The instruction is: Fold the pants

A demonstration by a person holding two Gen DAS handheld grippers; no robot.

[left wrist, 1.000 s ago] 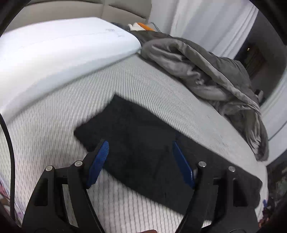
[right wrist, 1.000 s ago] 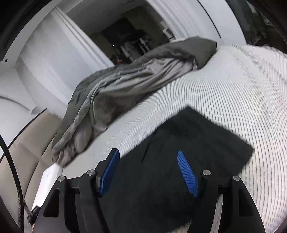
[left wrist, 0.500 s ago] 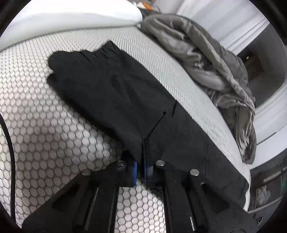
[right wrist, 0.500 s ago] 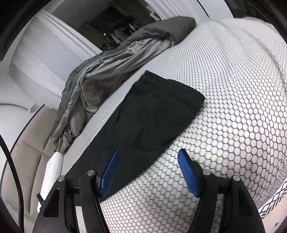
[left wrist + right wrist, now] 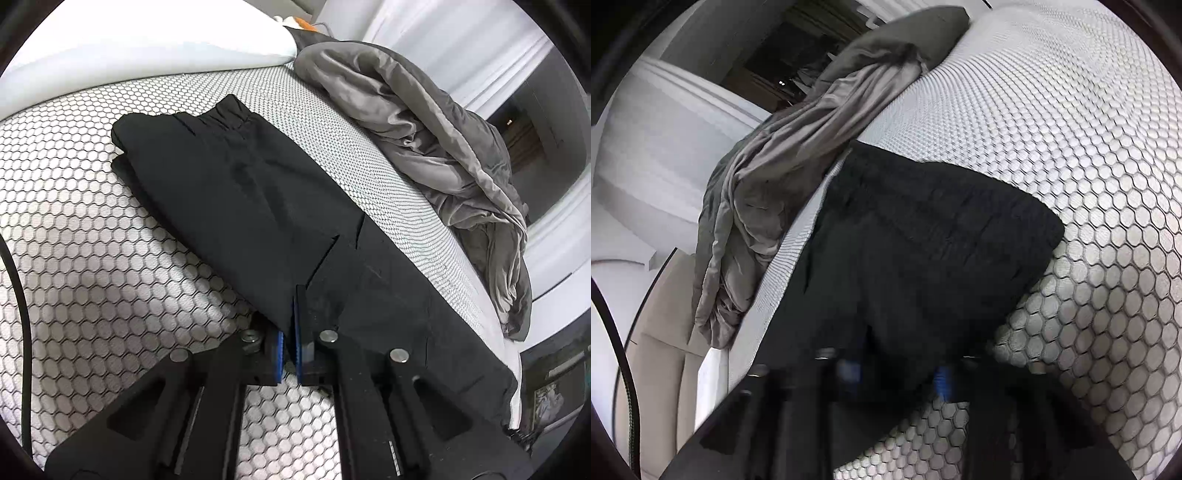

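Observation:
Black pants (image 5: pixel 258 206) lie folded lengthwise on the honeycomb-patterned bed (image 5: pixel 92 240), elastic waistband at the far end. My left gripper (image 5: pixel 293 314) is shut on the near long edge of the pants, with the blue pads pinching the fabric. In the right wrist view the pants (image 5: pixel 923 240) run from the bottom of the frame to their far end. My right gripper (image 5: pixel 897 376) is blurred and low on the bed. Its jaws are closing with a bunch of black fabric filling the gap between the blue pads.
A crumpled grey blanket (image 5: pixel 424 122) lies along the far side of the bed, also seen in the right wrist view as the blanket (image 5: pixel 783 177). A white pillow (image 5: pixel 129 48) sits at the head. A beige headboard (image 5: pixel 665 332) and a black cable (image 5: pixel 22 295) are at the edges.
Both grippers came down onto the pants. The left one shut on the near edge first; the right one, open half a second ago, has narrowed around the fabric.

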